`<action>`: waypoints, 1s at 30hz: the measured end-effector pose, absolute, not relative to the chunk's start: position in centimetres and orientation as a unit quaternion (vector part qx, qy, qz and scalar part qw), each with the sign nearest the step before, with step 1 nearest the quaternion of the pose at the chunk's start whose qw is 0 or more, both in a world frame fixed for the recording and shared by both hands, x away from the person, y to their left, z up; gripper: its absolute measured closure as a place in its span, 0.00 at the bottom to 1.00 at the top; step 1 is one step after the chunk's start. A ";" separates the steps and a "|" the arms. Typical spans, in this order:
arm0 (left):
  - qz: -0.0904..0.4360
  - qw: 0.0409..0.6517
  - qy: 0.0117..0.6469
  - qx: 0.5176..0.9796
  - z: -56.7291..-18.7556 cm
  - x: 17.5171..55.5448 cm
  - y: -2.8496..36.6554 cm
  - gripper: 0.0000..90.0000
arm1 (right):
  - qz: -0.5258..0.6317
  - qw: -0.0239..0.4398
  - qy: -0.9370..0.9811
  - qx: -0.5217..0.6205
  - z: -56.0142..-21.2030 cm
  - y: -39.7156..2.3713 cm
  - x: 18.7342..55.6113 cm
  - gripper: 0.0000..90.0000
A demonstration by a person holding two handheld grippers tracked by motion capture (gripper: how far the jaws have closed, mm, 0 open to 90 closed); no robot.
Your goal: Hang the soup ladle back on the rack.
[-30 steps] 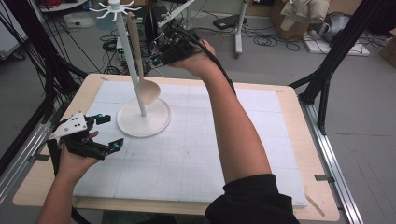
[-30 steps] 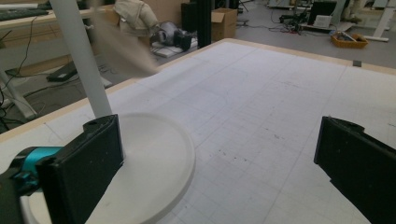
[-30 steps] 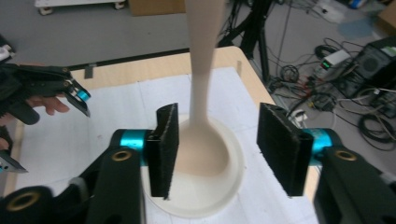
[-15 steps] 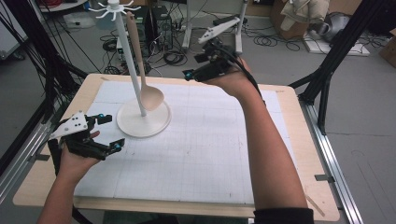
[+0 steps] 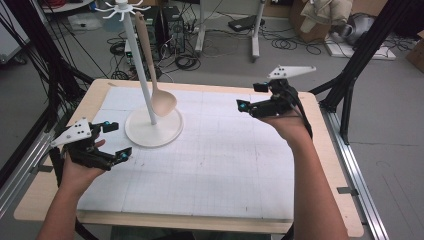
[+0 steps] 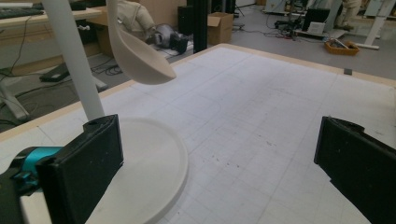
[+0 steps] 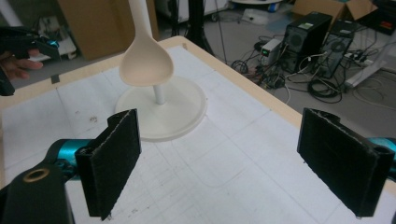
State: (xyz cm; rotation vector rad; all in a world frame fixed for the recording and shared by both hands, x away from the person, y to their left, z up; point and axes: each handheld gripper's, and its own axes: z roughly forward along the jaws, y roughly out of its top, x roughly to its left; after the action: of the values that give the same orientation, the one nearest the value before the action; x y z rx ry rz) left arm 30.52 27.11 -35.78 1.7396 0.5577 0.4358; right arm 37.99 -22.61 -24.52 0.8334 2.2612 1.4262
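While both the left gripper [image 5: 114, 139] and right gripper [image 5: 252, 96] hung empty with jaws apart, a beige ladle [image 5: 156, 87] dangled from the white stand [image 5: 150, 120] between them. Beneath lay a gridded white mat [image 5: 215, 165] on a wood-edged table [image 5: 330, 165], with cables [image 5: 200, 47] and cardboard boxes [image 5: 310, 20] on the grey floor beyond.

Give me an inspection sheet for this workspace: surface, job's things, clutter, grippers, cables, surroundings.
Surface: wooden table covered by a white gridded mat with faint marks.
Job's things: white hanger stand upright on its round base on the mat; beige ladle hangs from its top, bowl just above the base.
Clutter: nothing seen on the mat.
Grippers: left gripper open, held low near the base; right gripper open, raised over the mat's far right, holding nothing.
Cables: a black cable runs from the right gripper along the wrist; loose cables lie on the floor beyond the table.
Surroundings: computer towers, cardboard boxes, black frame posts.
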 end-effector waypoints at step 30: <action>0.171 0.593 0.239 0.750 -37.2 31.9 26.5 0.02 | 0.524 0.167 0.746 0.375 -37.8 -27.5 33.4 0.02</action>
State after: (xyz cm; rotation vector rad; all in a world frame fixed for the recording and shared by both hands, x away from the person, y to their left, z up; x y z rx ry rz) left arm 31.85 26.51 -37.20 1.7431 0.5548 0.3978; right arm 33.40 -27.54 -37.81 1.0685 2.1236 1.4908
